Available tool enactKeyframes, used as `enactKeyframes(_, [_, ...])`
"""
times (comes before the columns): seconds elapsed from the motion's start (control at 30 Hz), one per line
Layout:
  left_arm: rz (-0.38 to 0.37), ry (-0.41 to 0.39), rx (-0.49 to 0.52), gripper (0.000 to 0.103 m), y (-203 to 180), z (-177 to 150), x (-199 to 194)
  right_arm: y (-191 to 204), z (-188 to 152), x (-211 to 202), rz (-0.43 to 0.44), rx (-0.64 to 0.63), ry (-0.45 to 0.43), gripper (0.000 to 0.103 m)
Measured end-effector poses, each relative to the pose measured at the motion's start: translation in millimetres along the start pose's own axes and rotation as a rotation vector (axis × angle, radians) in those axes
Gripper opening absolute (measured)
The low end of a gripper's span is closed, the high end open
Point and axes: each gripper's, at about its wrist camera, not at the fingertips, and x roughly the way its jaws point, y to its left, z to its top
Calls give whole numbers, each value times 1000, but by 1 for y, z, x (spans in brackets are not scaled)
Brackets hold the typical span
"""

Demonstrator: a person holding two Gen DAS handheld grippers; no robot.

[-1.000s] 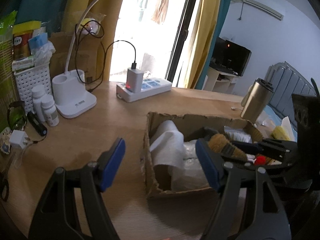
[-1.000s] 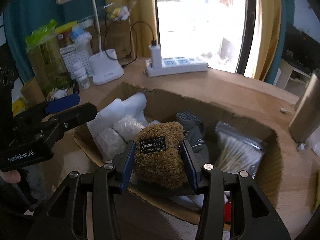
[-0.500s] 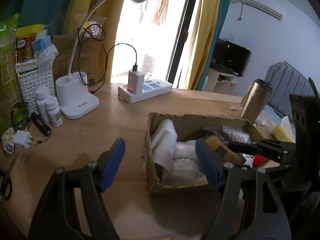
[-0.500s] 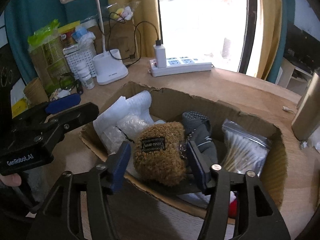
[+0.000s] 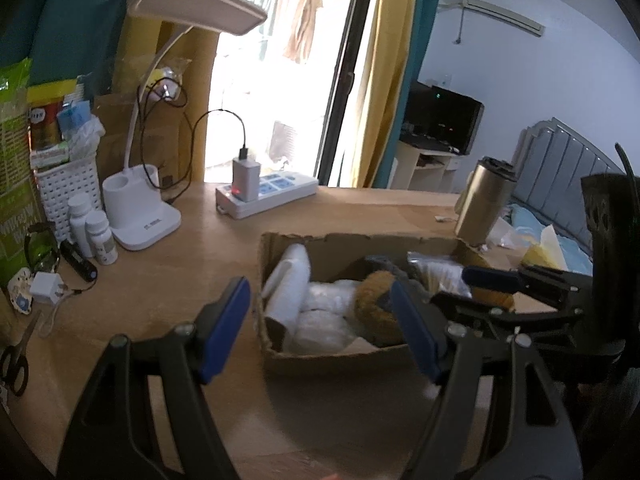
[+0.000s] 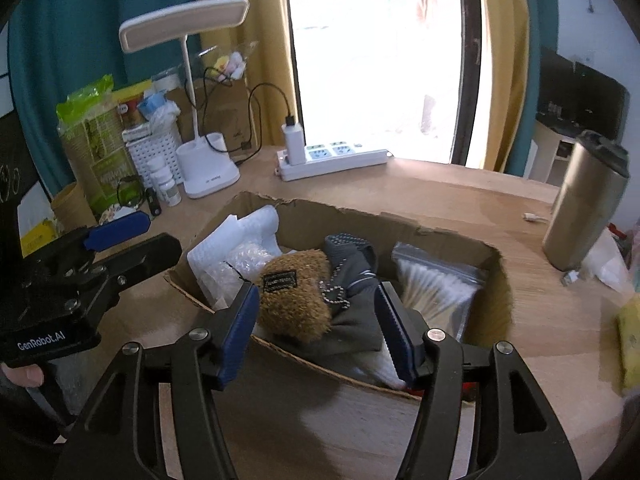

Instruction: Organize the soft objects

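A torn cardboard box (image 6: 424, 236) (image 5: 320, 356) stands on the wooden desk. In it lie a brown fuzzy pouch (image 6: 296, 300) (image 5: 374, 304) with a black label, white foam and bubble wrap (image 6: 236, 248) (image 5: 296, 280), a grey cloth (image 6: 352, 276) and a bag of cotton swabs (image 6: 436, 284). My right gripper (image 6: 318, 328) is open and empty just in front of the pouch, above the box's near wall. My left gripper (image 5: 320, 320) is open and empty, held over the desk at the box's left end; it also shows in the right wrist view (image 6: 116, 232).
A white desk lamp (image 5: 140, 216), a power strip with charger (image 5: 264, 196), pill bottles (image 5: 92, 228), a white basket (image 5: 68, 188) and scissors (image 5: 16, 360) are at the left. A steel tumbler (image 6: 588, 204) (image 5: 484, 204) stands right of the box.
My right gripper has opened, let go of the brown pouch in the box and pulled back. My left gripper has drawn back from the box a little.
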Motion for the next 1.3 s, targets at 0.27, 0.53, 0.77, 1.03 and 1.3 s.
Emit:
enactKeyframes(0.27, [-6, -8, 32, 83, -18, -1, -13, -10, -7, -33, -50, 42, -74, 63])
enactKeyframes(0.53, [-2, -28, 64, 95, -35, -3, -32, -14, -17, -66, -92, 58, -136, 70])
enactKeyframes(0.77, [35, -65, 75, 98, -46, -6, -54, -12, -27, -94, -124, 61, -180, 71])
enactKeyframes(1.03, [49, -110, 100, 99, -53, -11, -80, -4, -43, -125, -152, 73, -233, 71])
enactKeyframes(1.3, [43, -152, 139, 99, -65, -21, -108, 8, -61, -150, -171, 61, -275, 72])
